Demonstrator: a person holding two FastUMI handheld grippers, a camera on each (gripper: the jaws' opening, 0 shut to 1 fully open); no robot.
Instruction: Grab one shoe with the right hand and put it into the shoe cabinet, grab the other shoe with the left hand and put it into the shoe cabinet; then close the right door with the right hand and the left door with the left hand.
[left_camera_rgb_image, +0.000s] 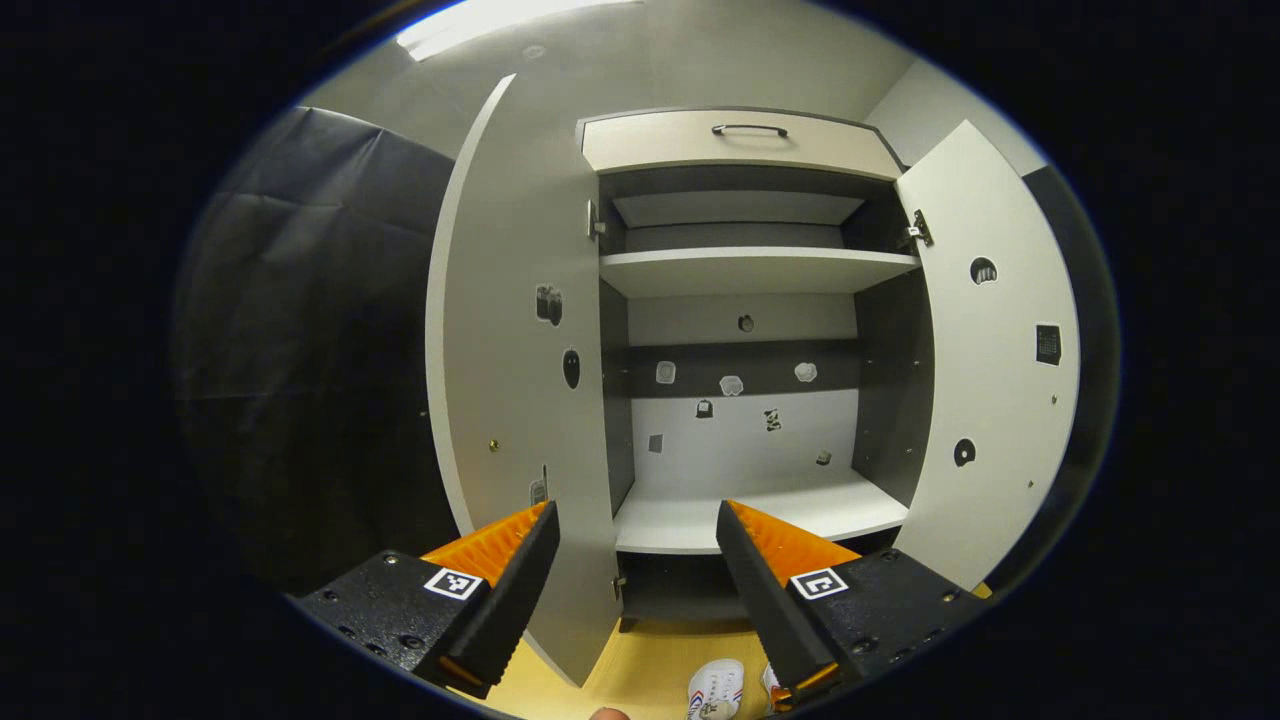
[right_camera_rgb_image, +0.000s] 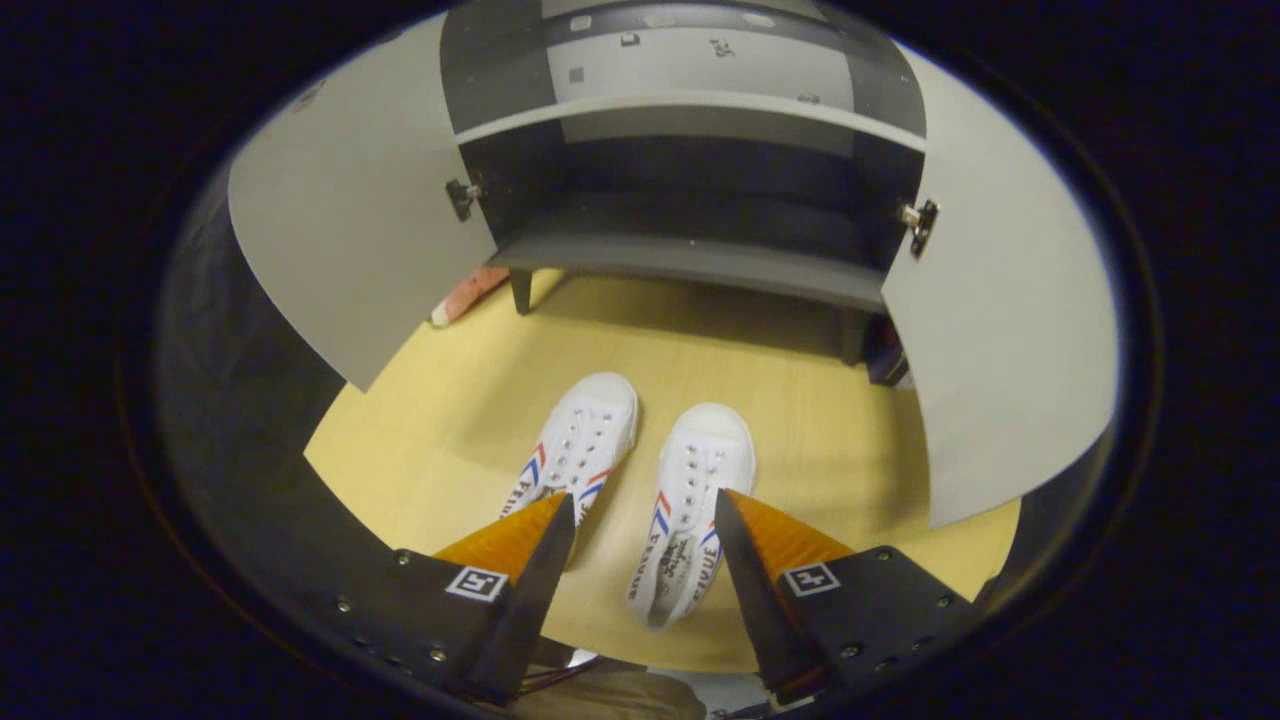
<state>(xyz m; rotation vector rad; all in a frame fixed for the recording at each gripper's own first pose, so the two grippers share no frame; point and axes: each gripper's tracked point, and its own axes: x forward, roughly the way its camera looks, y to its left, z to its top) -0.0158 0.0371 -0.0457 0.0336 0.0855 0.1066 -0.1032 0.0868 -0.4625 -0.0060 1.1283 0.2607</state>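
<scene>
Right hand-held gripper (right_camera_rgb_image: 640, 520) spread wide, empty, poised above the right shoe (right_camera_rgb_image: 695, 505) on the floor before the open shoe cabinet (right_camera_rgb_image: 690, 255). Best lowered astride the shoe's middle, pinched firmly. Left hand-held gripper (left_camera_rgb_image: 637, 530) likewise spread, facing the cabinet's shelves.

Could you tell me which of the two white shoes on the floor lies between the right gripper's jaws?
The right-hand shoe in the right gripper view: its heel end sits between the open jaws. The other shoe lies left of them.
</scene>
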